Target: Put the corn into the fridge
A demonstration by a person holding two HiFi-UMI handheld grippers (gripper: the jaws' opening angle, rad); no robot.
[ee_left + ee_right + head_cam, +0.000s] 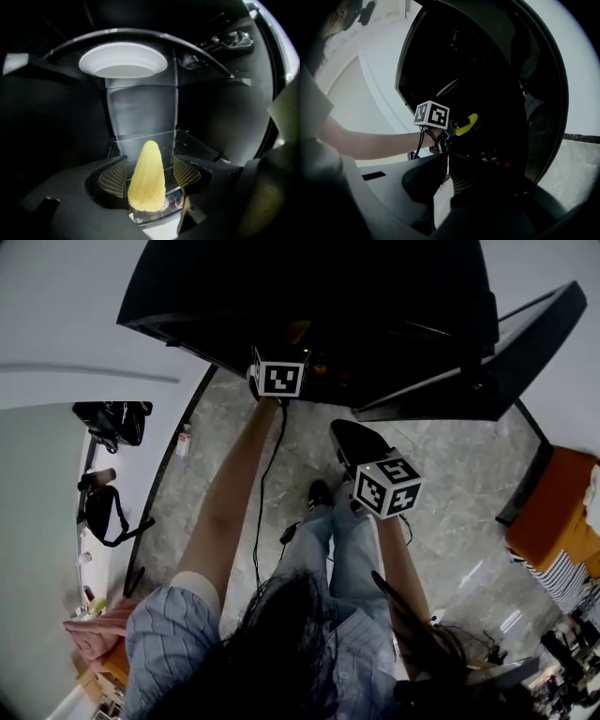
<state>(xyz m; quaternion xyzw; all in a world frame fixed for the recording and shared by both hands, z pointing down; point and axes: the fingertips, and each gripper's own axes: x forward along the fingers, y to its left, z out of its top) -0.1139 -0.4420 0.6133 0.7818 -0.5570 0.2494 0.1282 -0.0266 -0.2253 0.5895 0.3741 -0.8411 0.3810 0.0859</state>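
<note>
A yellow corn cob (pixel 146 178) stands tip-forward between the mesh pads (pixel 114 178) of my left gripper (pixel 149 174), which is shut on its base. The left gripper (pixel 278 379) reaches into the dark black fridge (pixel 309 306), in front of a glass shelf (pixel 187 140). From the right gripper view the corn (pixel 467 125) juts from the left gripper (pixel 454 129) inside the fridge opening (pixel 487 70). My right gripper (pixel 354 442) hangs outside, lower and to the right. Its jaws (pixel 449 161) are nearly together, only a thin sliver of light between them, holding nothing.
A white round dish (pixel 123 60) sits on an upper shelf in the fridge. The open fridge door (pixel 497 371) stands to the right. Black bags (pixel 112 420) and a small bottle (pixel 184 440) lie at the left, and an orange seat (pixel 553 517) at the right.
</note>
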